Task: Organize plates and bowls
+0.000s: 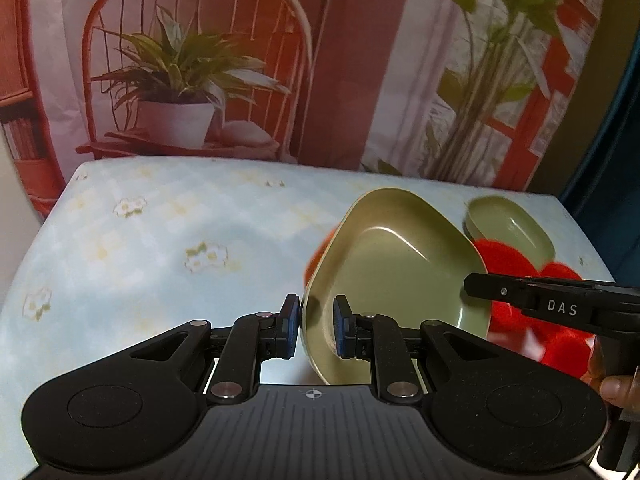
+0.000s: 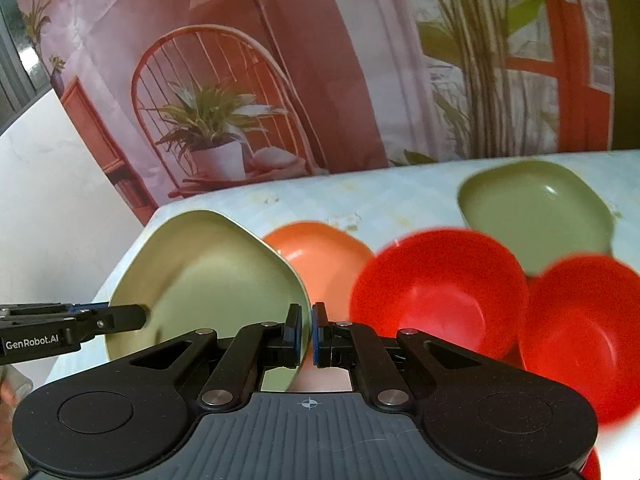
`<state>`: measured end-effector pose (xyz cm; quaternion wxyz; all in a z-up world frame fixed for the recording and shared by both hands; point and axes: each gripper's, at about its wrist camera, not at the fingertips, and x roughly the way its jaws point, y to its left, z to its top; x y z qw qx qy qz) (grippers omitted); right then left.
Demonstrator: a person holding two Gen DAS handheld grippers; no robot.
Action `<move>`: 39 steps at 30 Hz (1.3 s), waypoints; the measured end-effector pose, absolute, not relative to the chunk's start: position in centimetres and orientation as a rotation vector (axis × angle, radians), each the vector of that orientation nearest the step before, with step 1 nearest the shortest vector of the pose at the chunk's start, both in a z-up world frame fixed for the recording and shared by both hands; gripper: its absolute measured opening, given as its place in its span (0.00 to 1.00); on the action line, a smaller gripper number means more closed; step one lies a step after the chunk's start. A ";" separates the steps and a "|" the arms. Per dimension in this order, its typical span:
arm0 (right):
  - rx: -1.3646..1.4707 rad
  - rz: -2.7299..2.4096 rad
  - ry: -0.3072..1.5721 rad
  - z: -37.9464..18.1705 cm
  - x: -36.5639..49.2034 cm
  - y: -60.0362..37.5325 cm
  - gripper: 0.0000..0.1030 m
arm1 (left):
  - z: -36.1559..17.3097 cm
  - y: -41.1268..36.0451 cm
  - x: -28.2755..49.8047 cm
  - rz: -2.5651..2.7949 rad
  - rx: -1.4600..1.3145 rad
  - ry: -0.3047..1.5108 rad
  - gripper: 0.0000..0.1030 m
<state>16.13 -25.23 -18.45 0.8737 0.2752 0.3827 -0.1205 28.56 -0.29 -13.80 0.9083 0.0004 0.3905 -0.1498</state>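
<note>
A pale green, rounded-triangular plastic plate (image 1: 396, 276) (image 2: 208, 280) is being held tilted above the table, its hollow face turned toward the cameras and its long axis running from the near rim up toward the table's far edge. The left gripper (image 1: 316, 328) is clenching the plate's near rim, one pad on each face; the right gripper (image 2: 307, 330) is pinching the opposite rim the same way, and each gripper reaches in low from the near edge. Below and behind the plate an orange plate (image 2: 320, 256) is lying flat. Toward the right edge two glossy red bowls (image 2: 436, 292) are sitting side by side, touching, with a second green dish (image 2: 536, 212) (image 1: 508, 224) just behind them near the far right corner. The floral blue-white tablecloth (image 1: 160, 240) is lying bare toward the left edge and far left corner. A printed backdrop (image 1: 240, 60) is hanging behind the far edge.
</note>
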 end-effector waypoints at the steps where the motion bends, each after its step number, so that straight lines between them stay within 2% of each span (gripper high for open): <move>1: 0.568 -0.249 0.804 -18.5 16.9 -25.6 0.05 | -13.8 -0.3 29.1 -0.309 0.002 0.804 0.19; 9: 0.551 -0.255 0.857 -19.8 21.4 -28.5 0.05 | -15.2 -1.3 33.5 -0.315 -0.002 0.828 0.19; 21: 0.537 -0.272 0.924 -21.9 21.9 -29.9 0.05 | -18.0 -2.9 35.0 -0.330 0.060 0.891 0.19; 29: 0.508 -0.291 0.917 -21.3 21.8 -29.8 0.14 | -18.3 -3.2 35.6 -0.322 0.073 0.891 0.19; 32: 0.492 -0.303 0.911 -21.0 21.7 -30.0 0.16 | -18.1 -3.2 35.4 -0.318 0.072 0.882 0.23; 34: 0.481 -0.312 0.908 -20.9 21.6 -30.1 0.16 | -17.9 -3.1 35.5 -0.306 0.076 0.872 0.32; 39: 0.458 -0.339 0.894 -20.1 20.7 -30.5 0.17 | -16.7 -3.2 35.1 -0.301 0.071 0.846 0.32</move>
